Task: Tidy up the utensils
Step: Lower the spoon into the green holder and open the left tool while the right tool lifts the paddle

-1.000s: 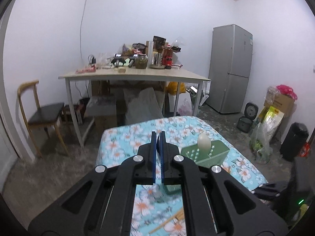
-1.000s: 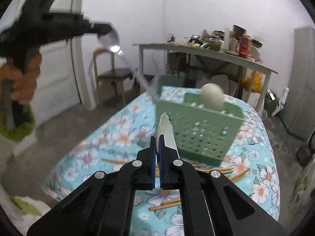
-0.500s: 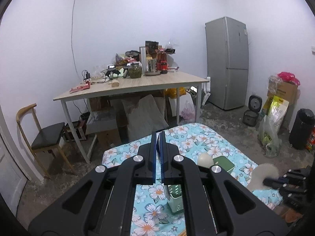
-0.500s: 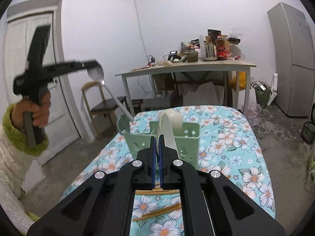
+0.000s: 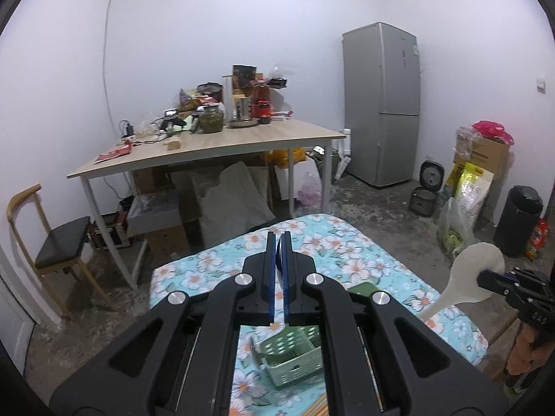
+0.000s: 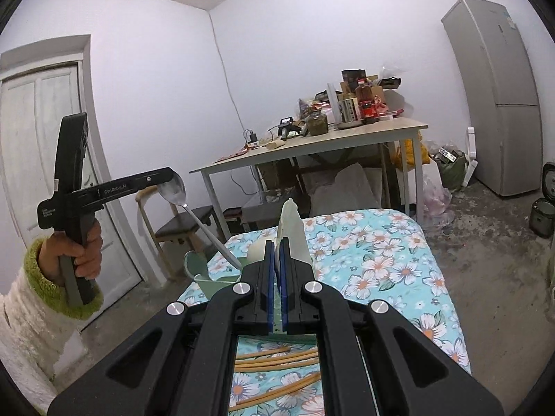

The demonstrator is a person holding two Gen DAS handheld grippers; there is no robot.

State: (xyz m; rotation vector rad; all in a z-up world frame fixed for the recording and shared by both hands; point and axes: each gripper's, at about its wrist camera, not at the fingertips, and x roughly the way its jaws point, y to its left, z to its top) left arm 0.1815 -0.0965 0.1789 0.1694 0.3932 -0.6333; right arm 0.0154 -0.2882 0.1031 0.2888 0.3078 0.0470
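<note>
White walls, rough grey concrete floor point(image 5: 374, 208). Wooden table point(image 5: 222, 145) w/ white metal legs stands vs. back wall, top cluttered w/ jars, bottles, cables; boxes & sacks under it. Wooden chair point(image 5: 52, 242) w/ dark seat to its left. Silver fridge point(image 5: 381, 104) in right corner, cardboard boxes & black bin point(image 5: 518, 220) nearby. White door point(image 6: 38, 145) on left wall.
</note>
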